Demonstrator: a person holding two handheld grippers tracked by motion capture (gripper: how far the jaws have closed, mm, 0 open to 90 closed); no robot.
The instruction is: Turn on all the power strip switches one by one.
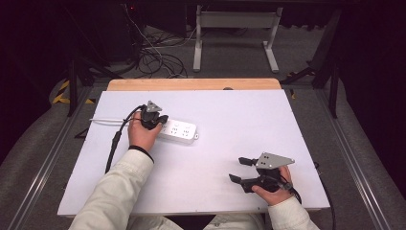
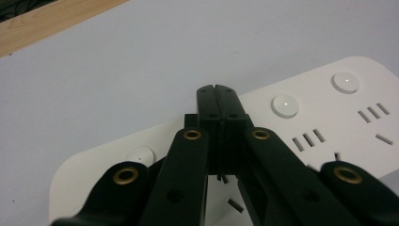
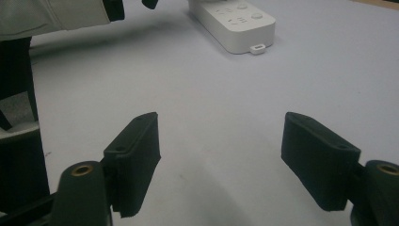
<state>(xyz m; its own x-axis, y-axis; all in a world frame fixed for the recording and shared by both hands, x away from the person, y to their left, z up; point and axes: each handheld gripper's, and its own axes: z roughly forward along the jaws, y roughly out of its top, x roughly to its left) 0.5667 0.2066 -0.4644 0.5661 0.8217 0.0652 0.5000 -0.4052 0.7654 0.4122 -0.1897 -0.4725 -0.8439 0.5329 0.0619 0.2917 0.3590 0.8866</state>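
- The left hand-held gripper (image 1: 154, 120) sits left of centre in the high view, over the left end of a white power strip (image 1: 181, 132); the person's left hand (image 1: 140, 135) wraps its body from below, and the pale sleeve (image 1: 117, 191) runs down to the bottom edge.
- Its jaws are pressed together with nothing between them — in the left gripper view the left hand-held gripper (image 2: 217, 94) shows its tips meeting at frame centre, just above the power strip (image 2: 329, 122).
- Whether those tips touch the strip's top face I cannot tell; they point down at it, between a round button (image 2: 285, 105) at right of centre and another round button (image 2: 141, 155) at lower left.
- The power strip lies flat on the white table (image 1: 230, 191), a little left of the middle, its long side running left to right, with a thin white cord (image 1: 105, 120) leading off toward the left.
- The right hand-held gripper (image 1: 242, 170) rests at the lower right of the high view, held in the right hand (image 1: 273, 191), jaws pointing toward frame left and low over the table.
- Its jaws are spread wide and empty — in the right gripper view the right hand-held gripper (image 3: 221, 160) frames bare table (image 3: 216, 122), with the power strip (image 3: 233, 21) well apart at the top centre.
- No containers stand on the table.
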